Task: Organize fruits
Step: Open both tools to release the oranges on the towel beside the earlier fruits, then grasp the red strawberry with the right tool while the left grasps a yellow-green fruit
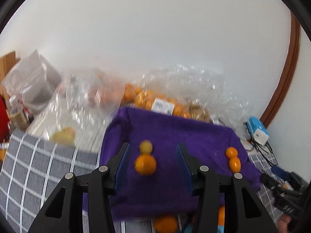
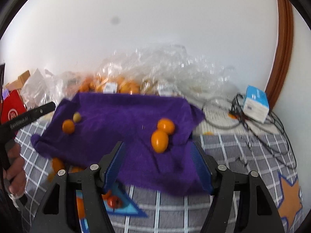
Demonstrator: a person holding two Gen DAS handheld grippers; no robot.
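White wall behind, grey checked blanket underneath. Crinkled clear bags of orange fruit piled at the back. Purple towel spread on the blanket in front of the bags. Left gripper spread wide, empty, hovering over the towel; orange fruit touching a yellowish one sits between its fingers. Right gripper also spread wide, empty, over the towel's near edge. Second orange pair touching, on the towel's right side. Frames blurred.
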